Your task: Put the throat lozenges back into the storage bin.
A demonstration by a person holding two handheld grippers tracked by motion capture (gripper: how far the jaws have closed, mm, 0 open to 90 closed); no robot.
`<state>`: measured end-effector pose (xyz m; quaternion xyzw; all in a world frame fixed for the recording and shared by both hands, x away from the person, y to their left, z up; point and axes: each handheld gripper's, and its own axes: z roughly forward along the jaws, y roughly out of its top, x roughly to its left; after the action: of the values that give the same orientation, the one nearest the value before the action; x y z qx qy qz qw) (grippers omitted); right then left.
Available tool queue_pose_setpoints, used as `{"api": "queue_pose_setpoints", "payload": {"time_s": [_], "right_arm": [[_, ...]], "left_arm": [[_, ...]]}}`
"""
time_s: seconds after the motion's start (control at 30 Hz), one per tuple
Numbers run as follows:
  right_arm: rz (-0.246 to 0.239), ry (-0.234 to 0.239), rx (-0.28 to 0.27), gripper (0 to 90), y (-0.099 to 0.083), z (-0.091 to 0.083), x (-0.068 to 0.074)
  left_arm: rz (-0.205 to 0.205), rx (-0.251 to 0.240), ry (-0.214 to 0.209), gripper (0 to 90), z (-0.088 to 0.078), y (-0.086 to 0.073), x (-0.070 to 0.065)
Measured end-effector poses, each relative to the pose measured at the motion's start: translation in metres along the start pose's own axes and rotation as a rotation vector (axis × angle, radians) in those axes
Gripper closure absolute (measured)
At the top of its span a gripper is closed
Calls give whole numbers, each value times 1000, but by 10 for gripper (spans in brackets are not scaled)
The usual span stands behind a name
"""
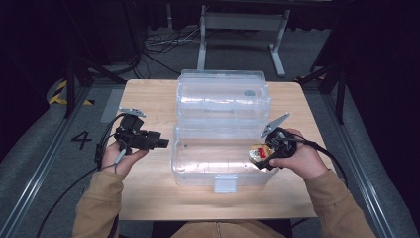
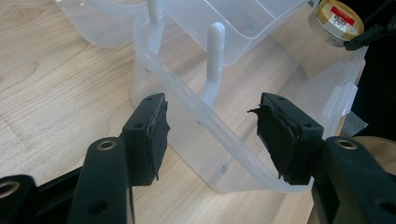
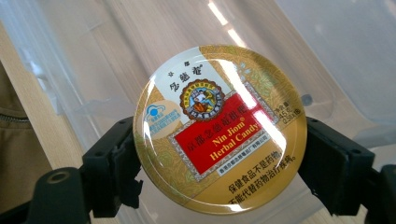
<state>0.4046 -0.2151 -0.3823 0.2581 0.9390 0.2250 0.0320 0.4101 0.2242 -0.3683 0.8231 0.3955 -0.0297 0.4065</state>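
On the wooden table [image 1: 148, 198], the right gripper [image 1: 270, 153] is clamping a round herbal candy tin [image 3: 219, 128] over the clear plastic box [image 1: 198, 168]; the left gripper [image 1: 161, 142] is waiting, jaws apart, empty.

- The table [image 1: 148, 99] is lit evenly from above in the high view, while the surrounding room is left dark.
- Streaks of glare are seen on the candy tin [image 3: 219, 128] lid and the clear plastic box [image 3: 327, 56].
- The high view is rendered soft and grainy.
- The near jaws are slightly blurred in the left gripper view.
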Motion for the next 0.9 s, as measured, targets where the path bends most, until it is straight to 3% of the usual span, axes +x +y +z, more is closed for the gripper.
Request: {"api": "queue_pose_setpoints", "payload": {"time_s": [0.9], "right_arm": [[37,3,127,206,7,23,0]], "left_arm": [[-6,6,-6,433,2,-1,1]]}}
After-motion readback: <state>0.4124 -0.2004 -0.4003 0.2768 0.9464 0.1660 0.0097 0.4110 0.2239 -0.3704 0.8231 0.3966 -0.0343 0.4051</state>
